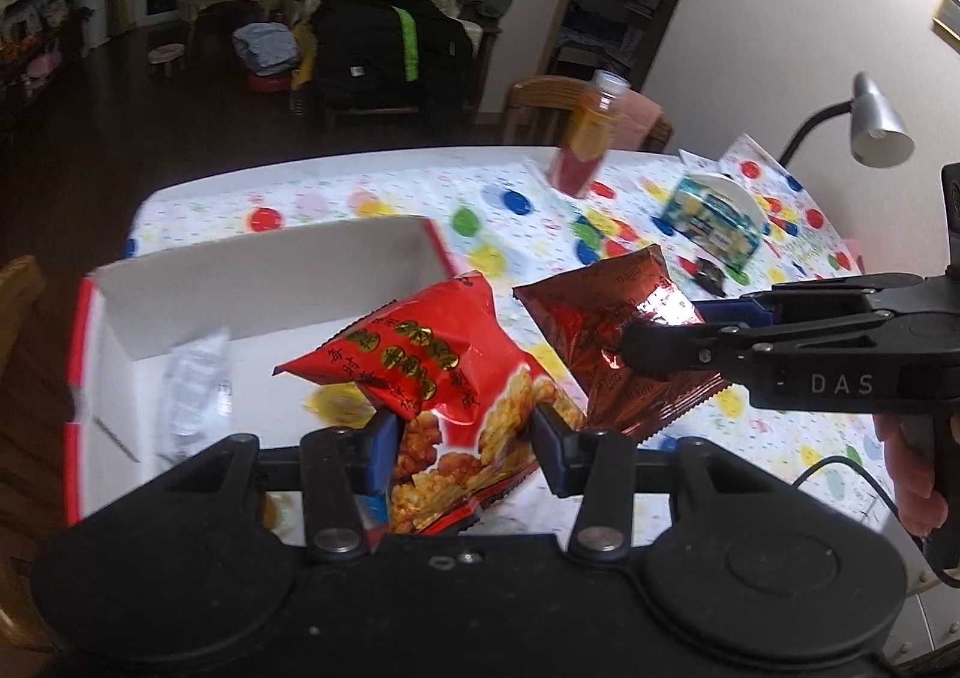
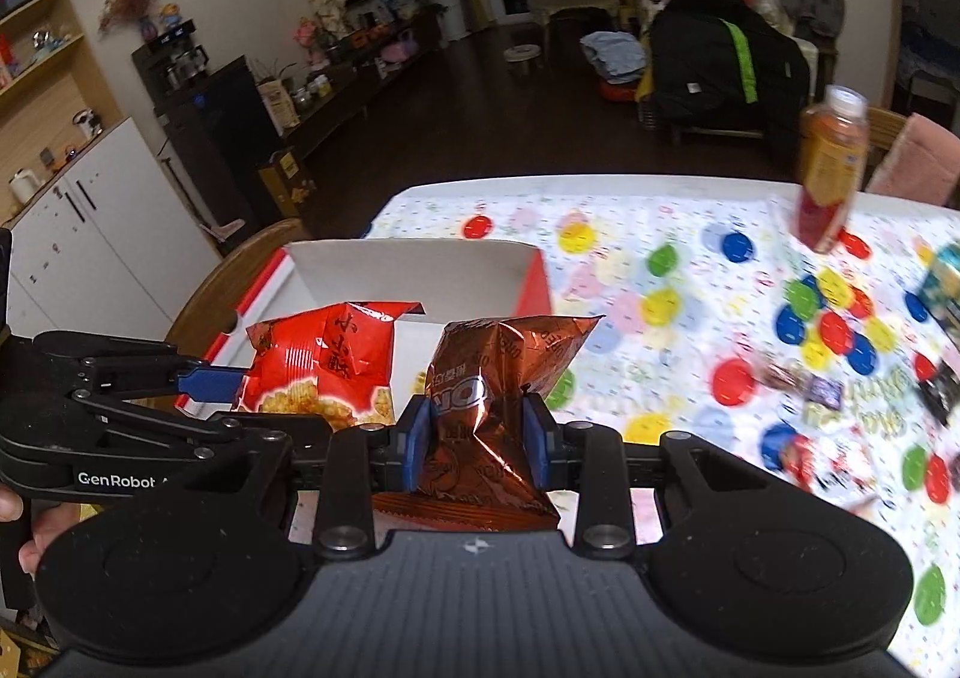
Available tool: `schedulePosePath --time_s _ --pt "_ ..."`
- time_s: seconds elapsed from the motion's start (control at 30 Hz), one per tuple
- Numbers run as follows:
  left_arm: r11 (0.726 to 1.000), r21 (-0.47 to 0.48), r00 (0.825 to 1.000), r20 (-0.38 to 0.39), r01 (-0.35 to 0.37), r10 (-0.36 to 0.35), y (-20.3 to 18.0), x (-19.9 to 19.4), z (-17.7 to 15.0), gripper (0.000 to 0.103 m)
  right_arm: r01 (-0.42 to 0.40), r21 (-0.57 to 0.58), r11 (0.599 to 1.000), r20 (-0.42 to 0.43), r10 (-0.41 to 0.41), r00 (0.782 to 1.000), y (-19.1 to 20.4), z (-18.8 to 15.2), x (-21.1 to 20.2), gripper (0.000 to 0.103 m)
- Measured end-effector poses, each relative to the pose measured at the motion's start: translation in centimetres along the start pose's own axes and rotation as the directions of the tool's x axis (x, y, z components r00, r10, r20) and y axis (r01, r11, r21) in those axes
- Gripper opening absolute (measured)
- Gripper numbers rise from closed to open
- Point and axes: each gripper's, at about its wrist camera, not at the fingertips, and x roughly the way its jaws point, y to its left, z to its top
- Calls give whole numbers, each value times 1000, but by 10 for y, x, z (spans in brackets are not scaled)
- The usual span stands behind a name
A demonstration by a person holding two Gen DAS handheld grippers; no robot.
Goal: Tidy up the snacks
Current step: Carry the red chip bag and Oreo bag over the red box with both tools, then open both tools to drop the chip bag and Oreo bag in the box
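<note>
— What do the tongs have?
— The left gripper (image 1: 465, 438) is clenched on a red snack bag (image 1: 432, 372), lifted over the white box (image 1: 270, 282). The right gripper (image 2: 477, 447) grips a brown foil bag (image 2: 492, 408) beside it, above the dotted tablecloth (image 2: 660, 234).
— Anything else?
— A juice bottle (image 2: 831, 168) stands farther back.

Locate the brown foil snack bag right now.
The brown foil snack bag is clamped in the right gripper, held above the table just right of the red snack bag, near the white box.
</note>
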Motion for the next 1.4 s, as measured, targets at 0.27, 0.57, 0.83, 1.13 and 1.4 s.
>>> schedulePosePath --time_s 0.27,0.57,0.83,1.13,1.4 --pt "995 -49 996 14 -84 84 54 2 13 44 -5 -71 997 -30 3 1000 33 20 44 32" --pt "986 -63 988 -37 -151 149 97 31 22 44 19 -121 993 -84 -29 996 54 30 94 32" --pt "985 -36 983 -81 -169 165 115 62 20 44 43 -145 988 -125 -62 990 58 33 137 32" --pt "987 10 980 -119 -158 158 118 91 22 44 56 -159 986 -164 -82 983 54 34 167 32" --pt "987 29 974 -161 -155 158 120 109 22 44 58 -167 984 -192 -90 977 53 35 181 32"
